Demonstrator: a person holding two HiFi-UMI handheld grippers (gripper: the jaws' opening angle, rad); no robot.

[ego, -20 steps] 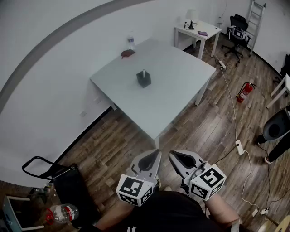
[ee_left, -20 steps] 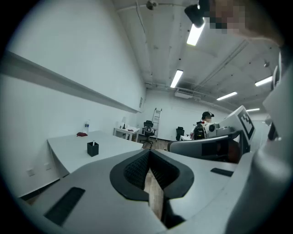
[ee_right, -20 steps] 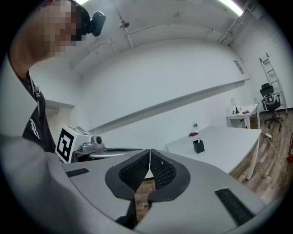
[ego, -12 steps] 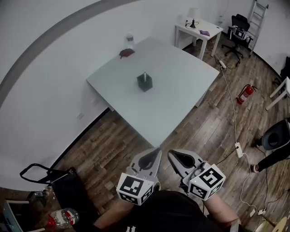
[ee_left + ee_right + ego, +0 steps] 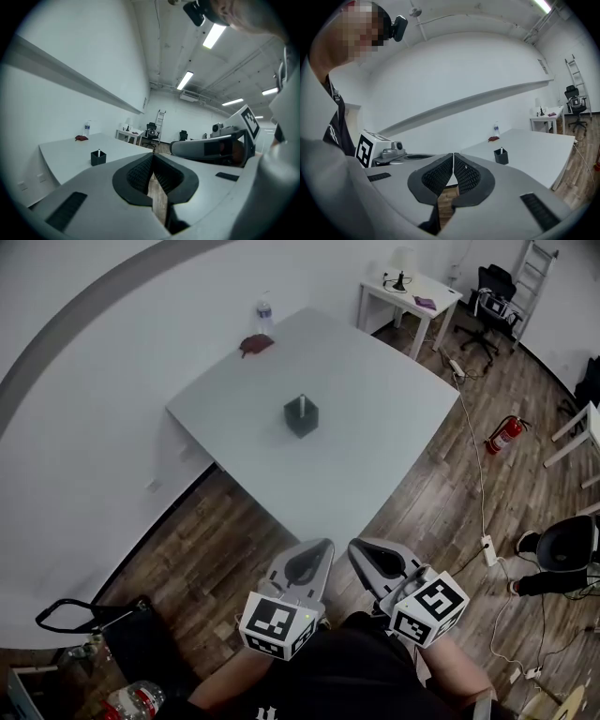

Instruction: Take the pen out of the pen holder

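A small black pen holder [image 5: 301,416] stands near the middle of the large white table [image 5: 375,456], with a white pen [image 5: 302,403] upright in it. The holder also shows far off in the left gripper view [image 5: 98,158] and the right gripper view [image 5: 501,156]. Both grippers are held close to the person's body, well short of the table. The left gripper [image 5: 317,554] is shut with nothing between its jaws, and the right gripper [image 5: 364,555] beside it is shut and empty too.
A water bottle [image 5: 263,315] and a dark red object [image 5: 254,344] sit at the table's far corner. A small white desk [image 5: 415,292], an office chair [image 5: 489,302] and a ladder stand at the back right. A fire extinguisher [image 5: 502,434] and cables lie on the wood floor.
The view has moved closer to the table, which now sits lower and larger in the head view. Both grippers stay shut in front of the body.
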